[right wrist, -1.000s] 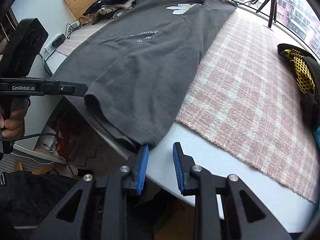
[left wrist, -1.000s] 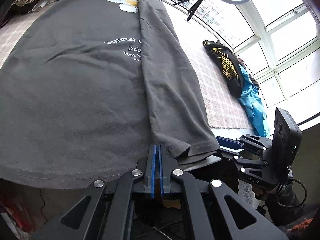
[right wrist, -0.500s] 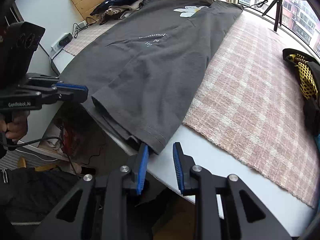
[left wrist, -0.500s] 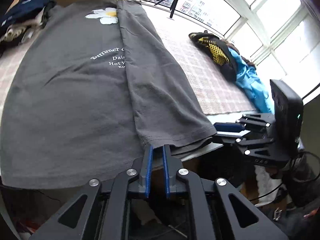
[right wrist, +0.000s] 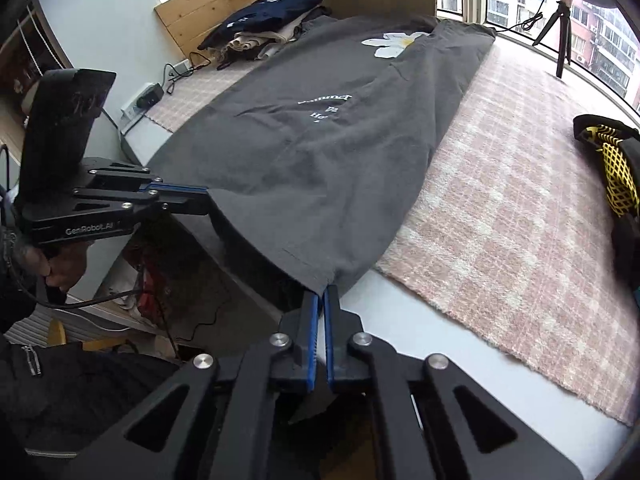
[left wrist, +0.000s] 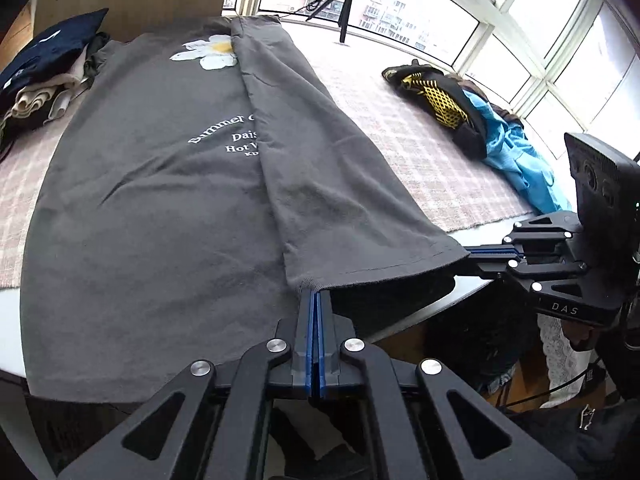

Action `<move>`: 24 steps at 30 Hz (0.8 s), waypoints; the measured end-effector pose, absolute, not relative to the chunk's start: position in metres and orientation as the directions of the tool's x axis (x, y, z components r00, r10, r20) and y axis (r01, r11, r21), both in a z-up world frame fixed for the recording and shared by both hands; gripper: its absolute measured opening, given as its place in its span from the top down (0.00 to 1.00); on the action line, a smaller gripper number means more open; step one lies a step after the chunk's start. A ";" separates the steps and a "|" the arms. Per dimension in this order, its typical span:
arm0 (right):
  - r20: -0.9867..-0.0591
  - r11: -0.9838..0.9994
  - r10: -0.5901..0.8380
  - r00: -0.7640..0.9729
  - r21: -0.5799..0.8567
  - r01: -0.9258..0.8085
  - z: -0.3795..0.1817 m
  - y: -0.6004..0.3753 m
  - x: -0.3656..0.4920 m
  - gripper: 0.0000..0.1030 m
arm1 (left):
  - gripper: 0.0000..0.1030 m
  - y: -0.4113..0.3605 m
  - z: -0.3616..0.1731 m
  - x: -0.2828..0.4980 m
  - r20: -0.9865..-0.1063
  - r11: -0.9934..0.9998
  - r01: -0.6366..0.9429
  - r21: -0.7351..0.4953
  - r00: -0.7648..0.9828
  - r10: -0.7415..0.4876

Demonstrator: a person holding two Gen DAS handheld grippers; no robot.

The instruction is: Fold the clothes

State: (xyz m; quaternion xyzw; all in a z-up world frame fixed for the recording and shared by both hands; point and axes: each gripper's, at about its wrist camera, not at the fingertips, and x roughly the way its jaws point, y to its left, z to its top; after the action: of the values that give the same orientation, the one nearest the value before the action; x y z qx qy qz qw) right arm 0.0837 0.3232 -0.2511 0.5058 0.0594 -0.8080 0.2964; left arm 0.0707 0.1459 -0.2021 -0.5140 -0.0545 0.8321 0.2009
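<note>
A dark grey T-shirt [left wrist: 152, 208] with a white daisy print and white lettering lies flat on the table, its right side folded over lengthwise; it also shows in the right wrist view [right wrist: 320, 140]. My left gripper [left wrist: 316, 300] is shut on the shirt's bottom hem at the inner edge of the fold; it also shows in the right wrist view [right wrist: 200, 196]. My right gripper [right wrist: 322, 296] is shut on the hem's outer corner at the table's front edge; it also shows in the left wrist view [left wrist: 476, 256].
A pink plaid mat [right wrist: 520, 208] covers the table [right wrist: 400, 320] to the right. A black-and-yellow garment [left wrist: 436, 96] and a blue one [left wrist: 516, 160] lie at the right. Folded clothes [right wrist: 272, 20] are stacked at the far left. A tripod [right wrist: 560, 28] stands by the window.
Both grippers have closed onto the shirt's bottom hem; half a second ago both were open beside it. The hem's folded part is now slightly lifted and stretched between them.
</note>
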 end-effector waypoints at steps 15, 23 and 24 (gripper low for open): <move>-0.885 -0.858 -0.314 -0.345 0.108 0.503 -0.267 0.314 0.095 0.58 | 0.99 0.141 -0.218 0.070 -0.867 -0.915 -0.314 -0.254 -0.345 0.360; -0.885 -0.862 -0.320 -0.339 0.123 0.492 -0.281 0.302 0.093 0.67 | 0.99 0.142 -0.207 0.068 -0.857 -0.901 -0.347 -0.260 -0.347 0.381; -0.884 -0.864 -0.325 -0.335 0.134 0.486 -0.281 0.304 0.093 0.72 | 0.99 0.141 -0.205 0.068 -0.854 -0.900 -0.347 -0.264 -0.349 0.385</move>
State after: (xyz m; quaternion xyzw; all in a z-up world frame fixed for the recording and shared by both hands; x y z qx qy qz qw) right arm 0.0928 0.3039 -0.2814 0.5199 0.0773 -0.8133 0.2494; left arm 0.0676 0.1405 -0.2045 -0.5250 -0.0184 0.8212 0.2228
